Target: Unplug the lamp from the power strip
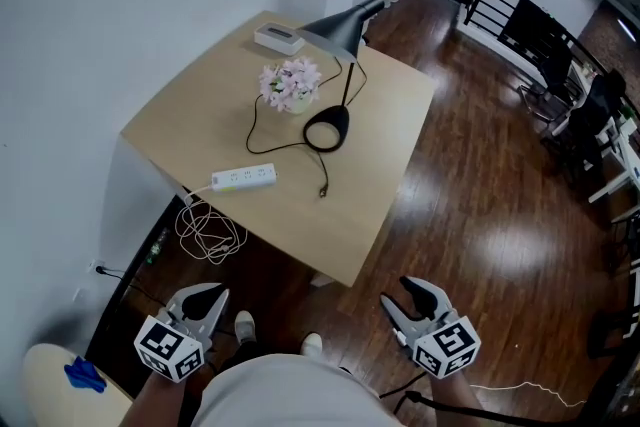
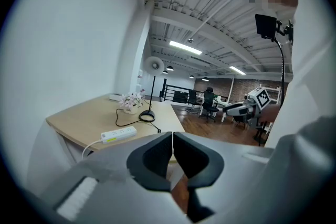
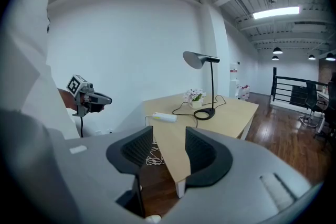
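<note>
A black desk lamp stands on the light wooden table, its round base mid-table and its shade toward the back. A white power strip lies near the front left edge. The lamp's black cord ends in a plug lying on the tabletop right of the strip, apart from it. Both grippers hang low in front of the table, away from everything. My left gripper is shut and holds nothing. My right gripper is open and holds nothing. The right gripper view shows the strip and lamp.
A pot of pink flowers and a white box sit behind the lamp base. The strip's white cable hangs coiled off the table's left edge. A pale seat with a blue item is bottom left. Dark wooden floor, railings and office chairs lie right.
</note>
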Tool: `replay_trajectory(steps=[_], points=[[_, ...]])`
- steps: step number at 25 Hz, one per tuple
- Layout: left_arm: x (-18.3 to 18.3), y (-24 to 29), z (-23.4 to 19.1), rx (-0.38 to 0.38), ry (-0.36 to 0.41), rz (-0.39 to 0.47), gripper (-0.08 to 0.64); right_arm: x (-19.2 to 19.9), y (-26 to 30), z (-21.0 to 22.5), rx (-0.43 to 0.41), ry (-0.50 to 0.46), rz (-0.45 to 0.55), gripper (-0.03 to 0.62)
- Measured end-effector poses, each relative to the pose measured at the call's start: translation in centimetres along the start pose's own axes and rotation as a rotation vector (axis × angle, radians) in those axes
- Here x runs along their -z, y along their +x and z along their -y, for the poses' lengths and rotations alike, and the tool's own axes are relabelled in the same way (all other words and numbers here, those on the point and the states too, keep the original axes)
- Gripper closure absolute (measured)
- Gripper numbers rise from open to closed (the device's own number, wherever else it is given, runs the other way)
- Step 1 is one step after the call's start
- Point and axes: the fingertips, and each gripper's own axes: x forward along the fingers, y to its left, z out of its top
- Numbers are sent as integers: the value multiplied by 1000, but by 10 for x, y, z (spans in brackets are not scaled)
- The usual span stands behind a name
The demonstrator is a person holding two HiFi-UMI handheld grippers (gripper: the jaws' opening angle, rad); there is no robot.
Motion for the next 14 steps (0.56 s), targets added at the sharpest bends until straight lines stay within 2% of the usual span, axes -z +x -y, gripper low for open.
replay_trajectory(steps=[14], points=[[-1, 0, -19, 22, 12, -3, 549, -3, 21, -16, -4, -5, -12, 393]])
